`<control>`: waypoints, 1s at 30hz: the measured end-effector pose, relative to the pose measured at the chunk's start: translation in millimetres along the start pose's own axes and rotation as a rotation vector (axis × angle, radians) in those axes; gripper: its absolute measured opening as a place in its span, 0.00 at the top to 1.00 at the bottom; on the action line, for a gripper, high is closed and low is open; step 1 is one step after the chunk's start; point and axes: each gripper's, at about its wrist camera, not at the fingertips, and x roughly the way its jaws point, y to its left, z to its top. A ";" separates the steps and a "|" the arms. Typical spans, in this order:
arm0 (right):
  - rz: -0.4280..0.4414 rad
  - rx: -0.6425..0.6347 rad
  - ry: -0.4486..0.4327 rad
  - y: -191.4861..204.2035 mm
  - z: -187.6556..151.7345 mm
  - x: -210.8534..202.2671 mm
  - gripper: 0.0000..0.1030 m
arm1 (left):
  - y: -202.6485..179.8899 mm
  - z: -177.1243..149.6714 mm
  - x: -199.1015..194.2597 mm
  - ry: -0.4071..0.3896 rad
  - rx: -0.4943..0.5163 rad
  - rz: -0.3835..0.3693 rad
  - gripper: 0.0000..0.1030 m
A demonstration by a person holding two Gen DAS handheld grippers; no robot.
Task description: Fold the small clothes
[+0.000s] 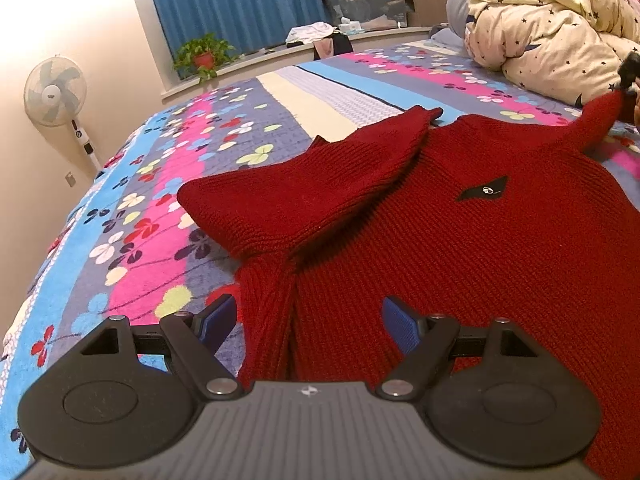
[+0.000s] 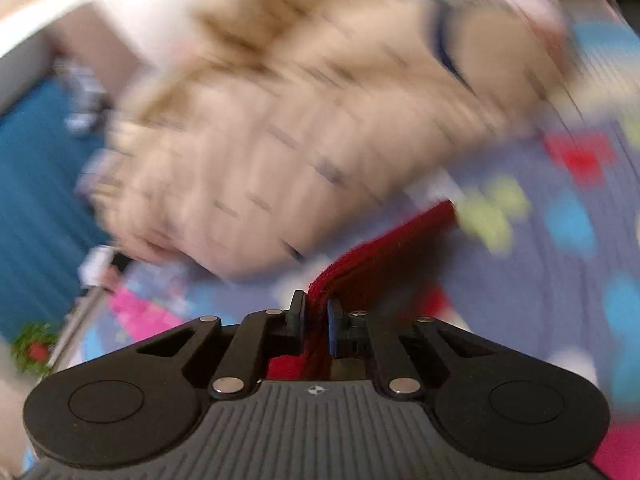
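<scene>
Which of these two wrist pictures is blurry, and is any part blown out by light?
Right wrist view: heavy motion smear over the cream star-print quilt and floral bedspread; only the right gripper, shut on dark red knitted cloth, stays sharp. Left wrist view: crisp, with fisheye bending at the edges; the wall by the white standing fan is washed out.

I see the dark red knit sweater (image 1: 460,232) spread flat on the bed just ahead of my left claw (image 1: 308,320), its hem between the wide-apart fingers. One sleeve folds across its chest; the far sleeve (image 2: 384,248) is pinched in my right claw (image 2: 316,312) and lifted.
</scene>
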 end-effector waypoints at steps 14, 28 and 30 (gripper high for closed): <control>-0.274 -0.091 0.072 17.2 -6.4 -9.0 0.50 | 5.7 2.6 -2.0 -0.003 -0.038 -0.006 0.17; 0.503 -0.306 0.521 170.1 -139.8 -83.5 0.80 | 52.9 19.3 -15.4 -0.026 -0.171 0.094 0.17; 0.508 -0.327 0.575 184.9 -170.7 -86.9 0.76 | 71.6 22.6 -19.9 -0.028 -0.225 0.119 0.18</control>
